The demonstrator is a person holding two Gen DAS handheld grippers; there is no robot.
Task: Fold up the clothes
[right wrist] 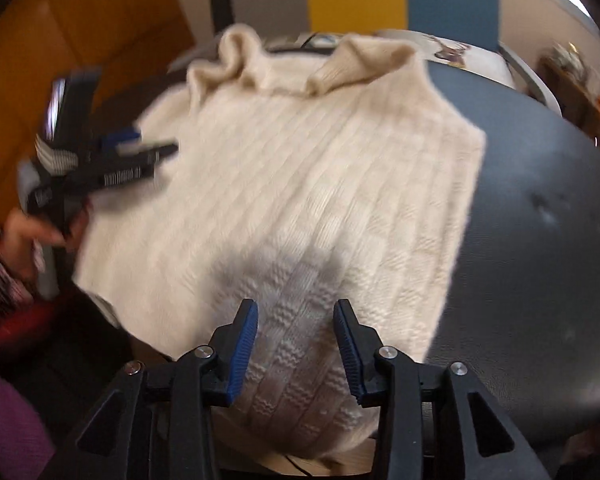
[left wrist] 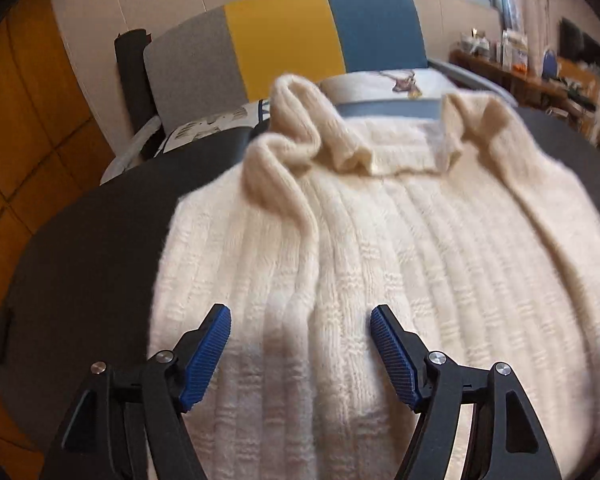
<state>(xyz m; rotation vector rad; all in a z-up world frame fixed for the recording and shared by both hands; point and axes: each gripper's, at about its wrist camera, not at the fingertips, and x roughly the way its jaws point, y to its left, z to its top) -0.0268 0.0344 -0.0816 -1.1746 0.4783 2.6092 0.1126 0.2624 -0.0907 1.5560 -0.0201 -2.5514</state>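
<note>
While both grippers hang over it, the cream knit sweater (left wrist: 380, 248) lies spread flat on the dark round table (left wrist: 84, 240), ribbed collar (left wrist: 340, 148) at the far edge, near hem toward the person. Left gripper (left wrist: 300, 316) sits above the hem area, left of centre: blue-padded fingers (left wrist: 210, 354) spread wide, nothing between them, fabric visible in the gap. Can't tell if the tips touch the knit or just hover. Right gripper (right wrist: 296, 312) is over the near hem, jaws open but narrower than the left's, also holding nothing; it throws a shadow (right wrist: 276, 268) on the knit just ahead of the tips. Right wrist view also catches the left gripper (right wrist: 140, 146) from the side at the sweater's left edge, motion-blurred, with the person's hand (right wrist: 24, 236) on its grip. One sleeve (left wrist: 284, 184) is folded in over the body on the left, bunched up near the collar; the right side looks folded in too. Behind the table: a grey/yellow/blue panelled chair back (left wrist: 284, 36). Wooden cabinet (left wrist: 24, 120) on the left wall, cluttered shelf (left wrist: 540, 68) by the window on the right.
</note>
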